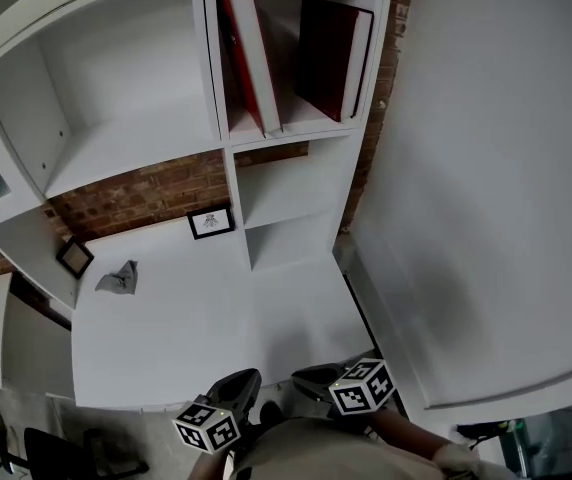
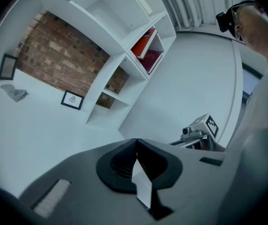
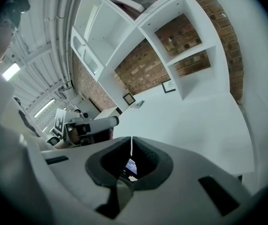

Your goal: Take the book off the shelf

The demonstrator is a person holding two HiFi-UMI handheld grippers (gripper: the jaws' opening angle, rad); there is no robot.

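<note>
the shelf and desk top look like smooth, matt white painted board. rough red-brown brick shows behind them. the bright red book and the dark red book, upper middle of the head view, have smooth covers. the left gripper and right gripper look like matt grey plastic.

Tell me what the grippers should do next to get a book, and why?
Probably raise the right gripper toward the dark red book, opening its jaws on the way. That book leans in the upper shelf compartment beside a red book. Both it and the left gripper are shut, empty and low by the desk.
</note>
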